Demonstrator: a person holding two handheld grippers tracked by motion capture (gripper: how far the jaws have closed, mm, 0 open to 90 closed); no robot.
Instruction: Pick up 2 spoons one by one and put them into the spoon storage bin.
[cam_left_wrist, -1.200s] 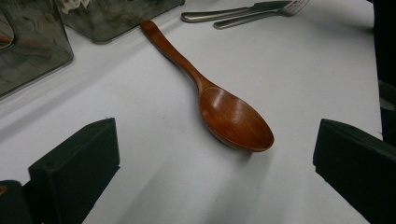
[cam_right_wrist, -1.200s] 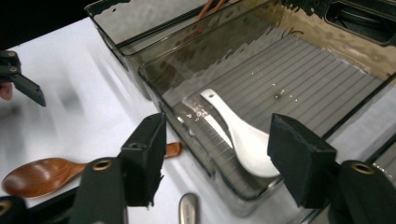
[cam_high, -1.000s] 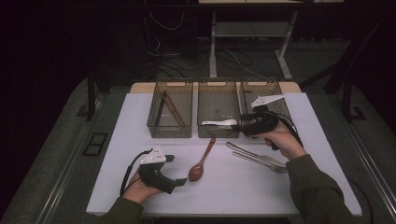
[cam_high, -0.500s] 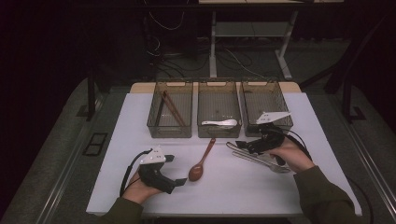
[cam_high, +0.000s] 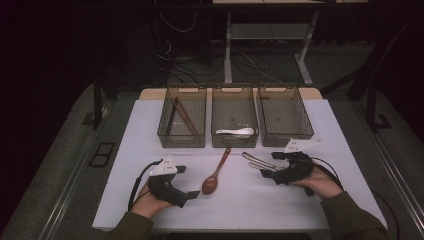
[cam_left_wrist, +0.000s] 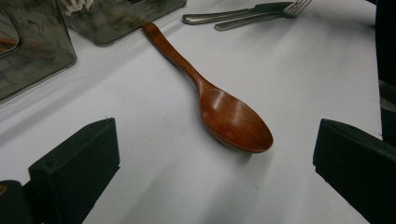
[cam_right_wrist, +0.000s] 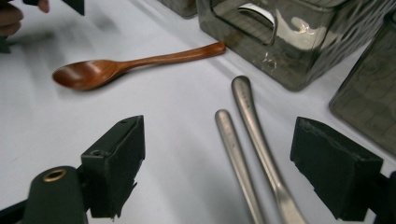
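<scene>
A wooden spoon (cam_high: 215, 173) (cam_left_wrist: 233, 119) (cam_right_wrist: 93, 72) lies on the white table, bowl toward me. My left gripper (cam_high: 186, 182) (cam_left_wrist: 215, 156) rests open just left of the bowl, nothing between its jaws. A metal fork and knife (cam_high: 257, 161) (cam_left_wrist: 243, 13) lie side by side to the right. My right gripper (cam_high: 270, 166) (cam_right_wrist: 219, 154) sits low at their handles (cam_right_wrist: 250, 121); its jaws have just been opening and stand wide on either side of the handles, not touching them. A white spoon (cam_high: 235, 132) (cam_right_wrist: 257, 11) lies in the middle bin (cam_high: 235, 142).
Three clear bins stand in a row at the back. The left bin (cam_high: 182, 141) holds brown chopsticks (cam_high: 184, 116). The right bin (cam_high: 285, 140) has nothing in it that I can see. The table's front edge (cam_high: 235, 227) is near my forearms.
My right gripper has come back and down from the front of the middle and right bins to the fork and knife handles. The left gripper has stayed put.
</scene>
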